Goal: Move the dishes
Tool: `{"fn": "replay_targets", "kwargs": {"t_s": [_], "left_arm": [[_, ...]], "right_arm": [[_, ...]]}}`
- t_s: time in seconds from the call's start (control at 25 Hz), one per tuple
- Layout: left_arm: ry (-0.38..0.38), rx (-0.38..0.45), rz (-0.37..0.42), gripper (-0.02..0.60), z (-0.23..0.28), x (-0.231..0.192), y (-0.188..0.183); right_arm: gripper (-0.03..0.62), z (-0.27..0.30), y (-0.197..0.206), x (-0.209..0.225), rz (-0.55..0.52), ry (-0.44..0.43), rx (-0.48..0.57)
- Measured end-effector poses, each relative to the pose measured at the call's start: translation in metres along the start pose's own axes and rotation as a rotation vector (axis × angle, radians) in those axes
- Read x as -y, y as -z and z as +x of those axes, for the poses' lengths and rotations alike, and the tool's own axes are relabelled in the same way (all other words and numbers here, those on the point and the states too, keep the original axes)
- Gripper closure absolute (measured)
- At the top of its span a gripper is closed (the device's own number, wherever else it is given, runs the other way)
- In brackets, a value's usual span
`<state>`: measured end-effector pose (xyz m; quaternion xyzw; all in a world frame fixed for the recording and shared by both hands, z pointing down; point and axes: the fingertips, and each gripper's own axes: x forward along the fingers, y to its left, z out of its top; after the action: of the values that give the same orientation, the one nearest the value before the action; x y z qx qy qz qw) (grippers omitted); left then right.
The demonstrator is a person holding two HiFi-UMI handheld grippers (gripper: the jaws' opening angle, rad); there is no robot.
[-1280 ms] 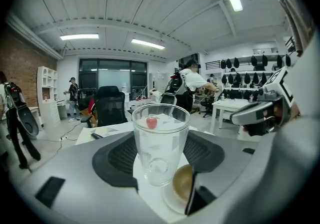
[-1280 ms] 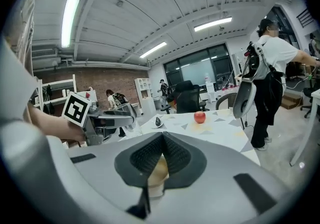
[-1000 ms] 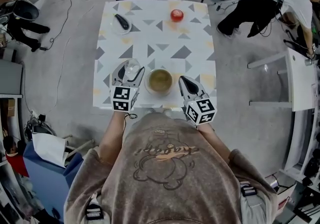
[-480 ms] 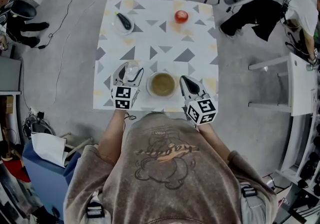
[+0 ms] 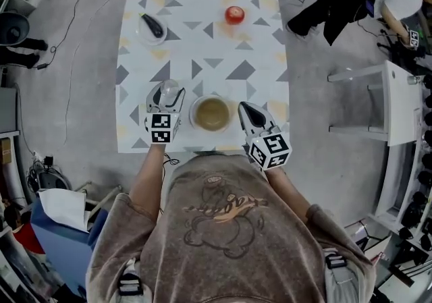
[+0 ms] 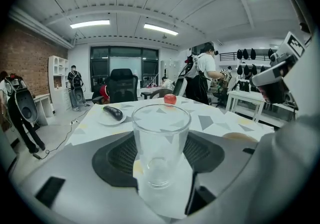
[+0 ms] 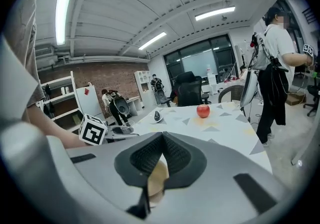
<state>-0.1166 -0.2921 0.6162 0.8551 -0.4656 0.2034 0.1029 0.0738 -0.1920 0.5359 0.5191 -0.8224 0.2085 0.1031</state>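
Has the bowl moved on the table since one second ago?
No. The bowl stays midway along the near edge of the table; only the camera shifted.

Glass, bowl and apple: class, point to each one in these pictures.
glass (image 6: 159, 138), left gripper view, its clear side wall.
bowl (image 5: 212, 96), head view, its far rim.
apple (image 5: 234, 15), head view, centre of its red skin.

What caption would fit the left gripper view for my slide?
Left gripper jaws hold an empty clear glass; apple and plate sit beyond on the patterned table.

An empty glass stands upright beside a tan bowl near the table edge. A small plate lies well apart.
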Motion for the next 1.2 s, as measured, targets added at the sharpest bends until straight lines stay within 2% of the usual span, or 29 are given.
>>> {"fn": "replay_targets", "kwargs": {"t_s": [0.64, 1.2], "left_arm": [[0.009, 0.001, -0.004, 0.296, 0.01, 0.001, 0.004], [-0.012, 0.036, 0.004, 0.296, -0.004, 0.003, -0.008]], "right_arm": [[0.591, -0.004, 0.008, 0.008, 0.01, 0.031, -0.024], [0.591, -0.006, 0.005, 0.0, -0.006, 0.007, -0.004]]}}
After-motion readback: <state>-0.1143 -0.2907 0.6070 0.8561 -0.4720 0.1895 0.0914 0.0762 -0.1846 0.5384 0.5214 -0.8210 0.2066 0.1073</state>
